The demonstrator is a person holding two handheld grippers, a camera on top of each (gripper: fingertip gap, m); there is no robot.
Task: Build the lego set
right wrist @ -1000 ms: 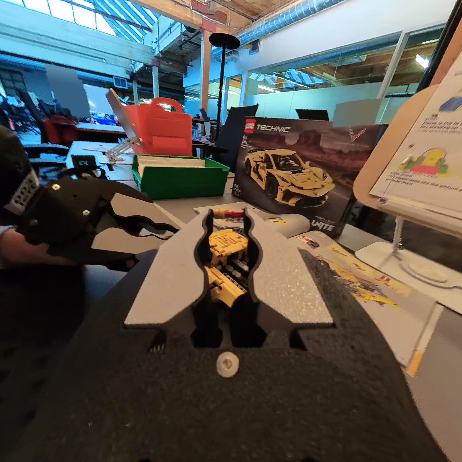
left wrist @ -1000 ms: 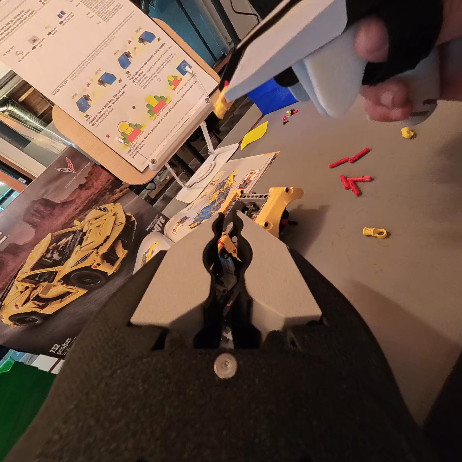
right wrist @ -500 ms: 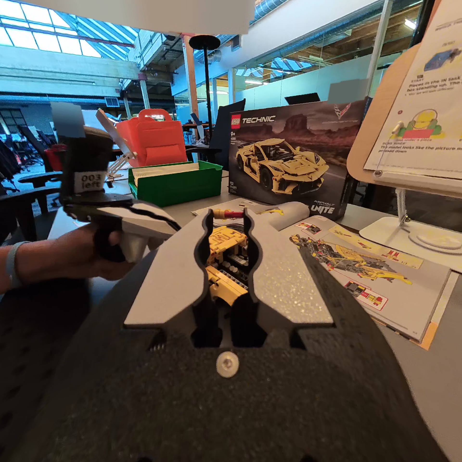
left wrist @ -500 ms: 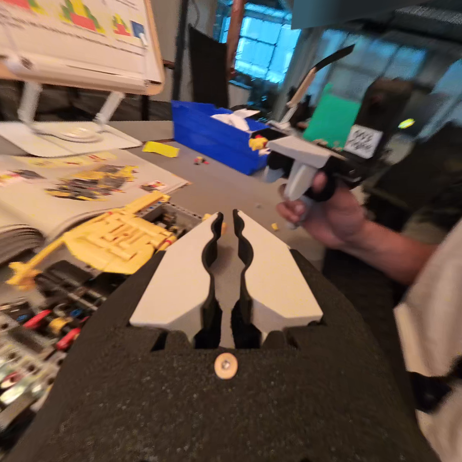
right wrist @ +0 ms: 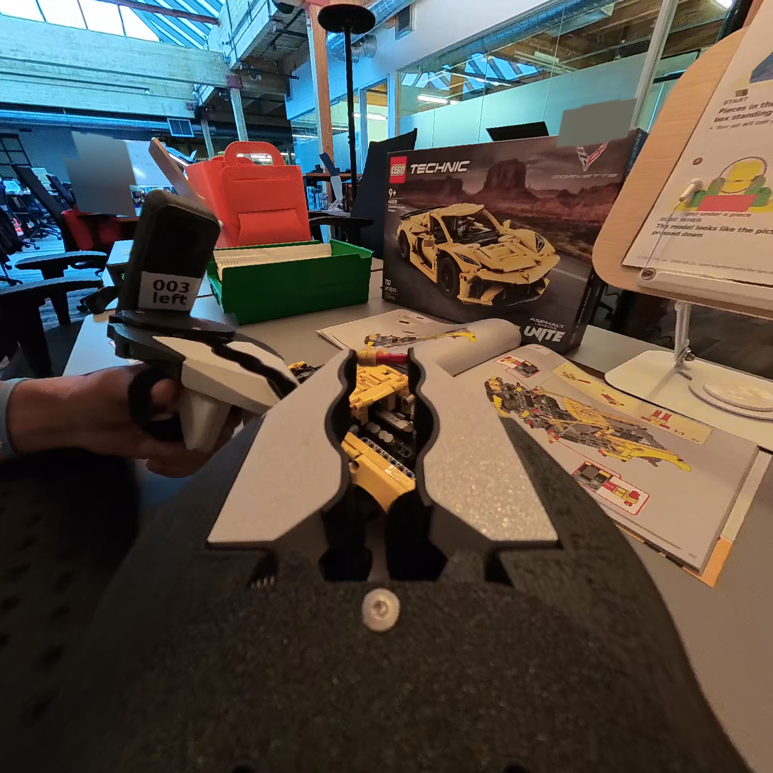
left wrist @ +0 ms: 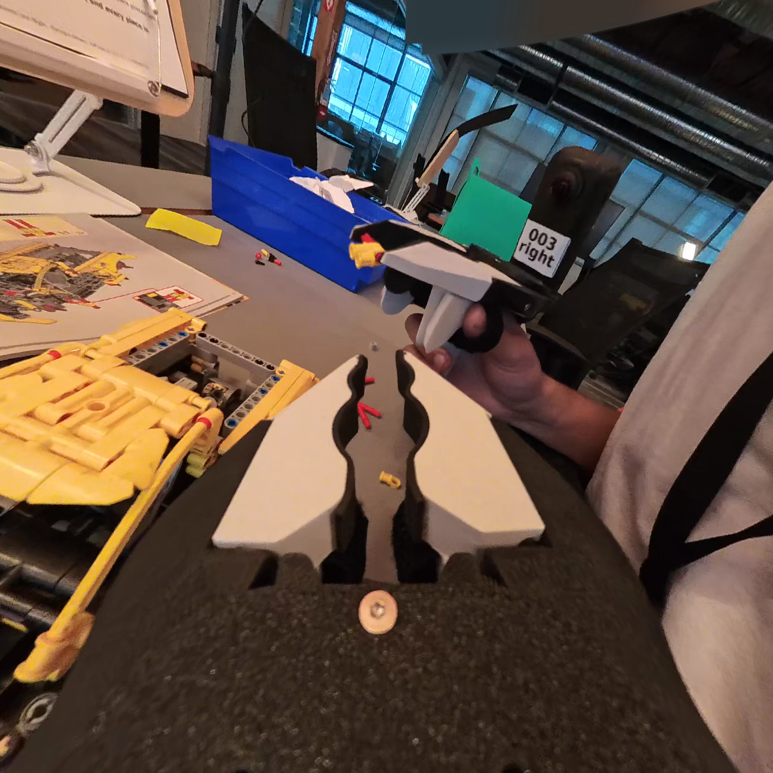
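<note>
Chassis (left wrist: 125,418), yellow, part-built, lay left of the empty, slightly parted left gripper (left wrist: 378,359). Right gripper (right wrist: 382,357) (nearer the job) pinched a yellow-and-red pin (right wrist: 382,357), long axis crosswise, above the chassis.

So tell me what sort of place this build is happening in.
Probably an open-plan office or lab in a converted industrial building: office chairs at desks behind, glass-walled rooms, exposed ducts overhead. The grey table itself is a Lego workstation.
</note>
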